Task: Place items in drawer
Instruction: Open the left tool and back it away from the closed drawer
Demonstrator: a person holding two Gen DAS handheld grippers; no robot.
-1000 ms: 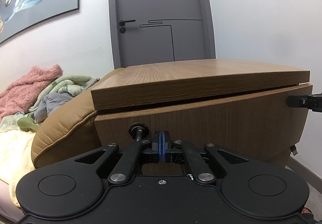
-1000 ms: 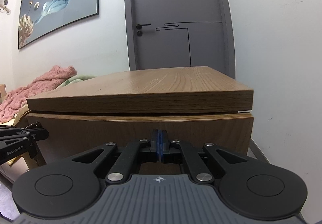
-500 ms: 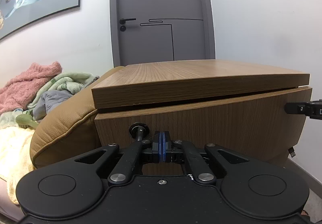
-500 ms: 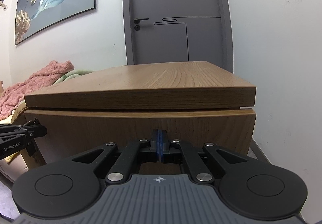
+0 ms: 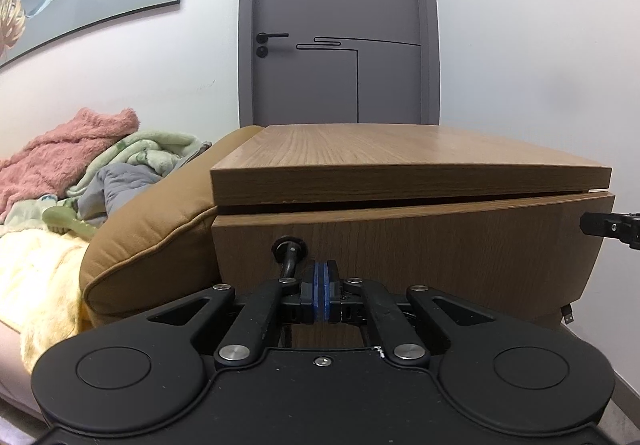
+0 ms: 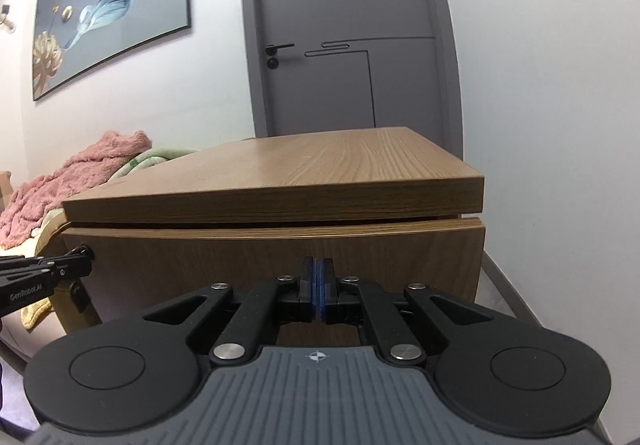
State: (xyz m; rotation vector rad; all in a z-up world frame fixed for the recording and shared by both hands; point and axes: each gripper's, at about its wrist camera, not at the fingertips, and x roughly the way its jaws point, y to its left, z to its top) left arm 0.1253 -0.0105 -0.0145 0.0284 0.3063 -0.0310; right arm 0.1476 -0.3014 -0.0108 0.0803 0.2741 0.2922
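Left gripper [image 5: 320,287] fully closed, empty, right gripper [image 6: 317,287] fully closed, empty, closed drawer front [image 6: 280,261] directly ahead of both, near their fingertips.

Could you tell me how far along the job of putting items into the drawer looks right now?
Barely begun. Nothing looks done: the drawer front of the wooden nightstand sits closed. In hand: nothing; the left hand-held gripper and right hand-held gripper are both shut and empty, facing the drawer. Left: opening the drawer, fetching items, none on the nightstand top, placing them inside.
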